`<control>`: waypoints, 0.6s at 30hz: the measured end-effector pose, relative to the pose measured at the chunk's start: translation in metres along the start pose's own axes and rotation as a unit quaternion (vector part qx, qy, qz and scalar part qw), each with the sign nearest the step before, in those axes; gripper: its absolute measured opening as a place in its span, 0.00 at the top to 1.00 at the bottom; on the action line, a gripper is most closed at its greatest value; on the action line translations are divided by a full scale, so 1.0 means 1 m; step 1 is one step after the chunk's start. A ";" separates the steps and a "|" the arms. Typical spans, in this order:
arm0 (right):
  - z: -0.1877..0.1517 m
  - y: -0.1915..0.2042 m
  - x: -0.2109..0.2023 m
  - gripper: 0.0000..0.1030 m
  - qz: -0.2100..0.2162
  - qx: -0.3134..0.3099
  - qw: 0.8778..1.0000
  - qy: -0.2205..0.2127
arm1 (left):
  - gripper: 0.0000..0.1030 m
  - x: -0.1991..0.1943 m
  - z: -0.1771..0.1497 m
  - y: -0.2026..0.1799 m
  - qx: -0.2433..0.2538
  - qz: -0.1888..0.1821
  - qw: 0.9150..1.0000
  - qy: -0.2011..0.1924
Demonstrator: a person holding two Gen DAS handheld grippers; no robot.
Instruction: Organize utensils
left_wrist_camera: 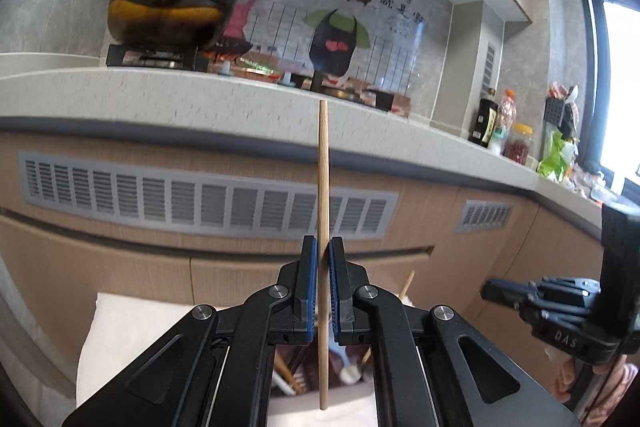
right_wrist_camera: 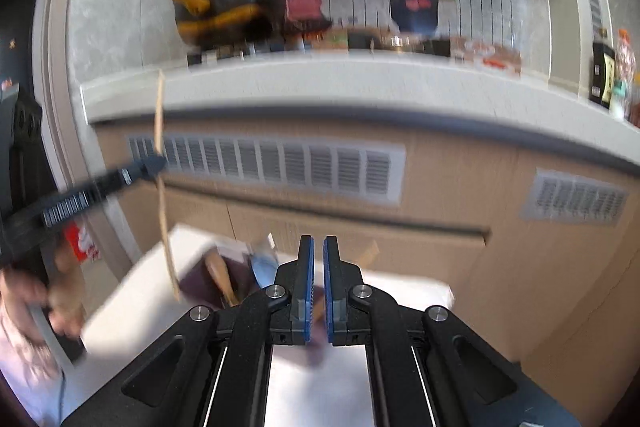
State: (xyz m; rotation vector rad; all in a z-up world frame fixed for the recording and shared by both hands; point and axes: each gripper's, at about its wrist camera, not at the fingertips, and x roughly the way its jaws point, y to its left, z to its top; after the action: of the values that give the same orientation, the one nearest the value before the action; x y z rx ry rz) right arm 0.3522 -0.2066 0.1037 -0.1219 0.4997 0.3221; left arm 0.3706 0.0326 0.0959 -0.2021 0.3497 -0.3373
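My left gripper (left_wrist_camera: 323, 247) is shut on a wooden chopstick (left_wrist_camera: 323, 167) that stands upright between its blue pads, both ends sticking out. In the right wrist view that left gripper (right_wrist_camera: 154, 163) shows at the left with the chopstick (right_wrist_camera: 160, 123) in it. Below lies a dark utensil box (left_wrist_camera: 298, 357) on a white surface (left_wrist_camera: 132, 327), with a white spoon (left_wrist_camera: 350, 373) and more chopsticks inside. My right gripper (right_wrist_camera: 319, 241) is shut with nothing between its pads, above the same box (right_wrist_camera: 196, 283), where a wooden spoon (right_wrist_camera: 222, 277) rests. From the left wrist camera, the right gripper (left_wrist_camera: 488, 293) appears at the right edge.
A kitchen counter (left_wrist_camera: 200, 95) runs across behind, above wood cabinets with grey vents (left_wrist_camera: 200, 199). A black pot with a yellow handle (left_wrist_camera: 172, 3) sits on the stove. Bottles and jars (left_wrist_camera: 500, 131) stand at the far right. A person's hand (right_wrist_camera: 60, 303) holds the left gripper.
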 end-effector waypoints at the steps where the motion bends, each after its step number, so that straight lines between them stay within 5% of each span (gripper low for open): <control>1: -0.010 -0.005 0.001 0.96 0.003 0.000 1.000 0.020 | 0.94 -0.002 -0.004 0.000 -0.002 -0.002 1.000 0.005; 10: -0.129 -0.016 -0.007 0.89 0.035 0.015 0.980 0.196 | 0.94 -0.029 -0.034 -0.011 0.007 0.004 1.000 0.030; 14: -0.177 0.002 -0.023 0.68 0.049 -0.002 0.968 0.246 | 0.94 -0.041 -0.050 -0.015 0.003 0.005 0.999 0.047; 18: -0.216 0.018 -0.049 0.67 0.061 -0.020 0.960 0.273 | 0.94 -0.053 -0.060 -0.017 -0.004 0.005 0.998 0.055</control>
State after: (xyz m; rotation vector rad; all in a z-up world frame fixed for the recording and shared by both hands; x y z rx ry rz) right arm 0.2084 -0.2442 -0.0616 -0.2224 1.0519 0.4215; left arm 0.2971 0.0278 0.0605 -0.1906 0.4604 -0.3387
